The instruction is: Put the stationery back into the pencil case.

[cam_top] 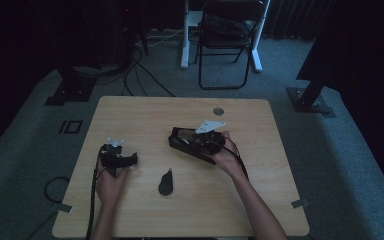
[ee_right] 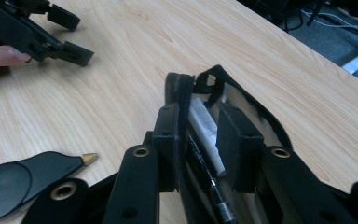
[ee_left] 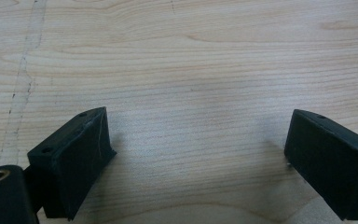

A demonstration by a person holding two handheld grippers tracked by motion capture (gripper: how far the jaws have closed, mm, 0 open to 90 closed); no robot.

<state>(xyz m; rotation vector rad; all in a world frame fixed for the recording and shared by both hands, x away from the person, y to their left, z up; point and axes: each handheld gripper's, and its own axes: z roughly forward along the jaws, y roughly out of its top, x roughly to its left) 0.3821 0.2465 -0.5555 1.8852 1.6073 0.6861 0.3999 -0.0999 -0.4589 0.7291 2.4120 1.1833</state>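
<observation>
The pencil case (ee_right: 200, 140) lay open near the table's middle, directly under the right gripper (ee_right: 196, 144), whose jaws straddled the case's near wall, narrowly parted, one outside and one inside, not visibly pressing it. A pen (ee_right: 209, 182) and a white stick (ee_right: 207, 130) lay lengthwise inside. The case's long axis ran away from that gripper, slantwise across the table (cam_top: 145, 115). The left gripper (cam_top: 118, 159) rested well apart, jaws wide over bare wood. A dark flat piece (cam_top: 166, 183) lay between the hands; what it was stayed unclear.
</observation>
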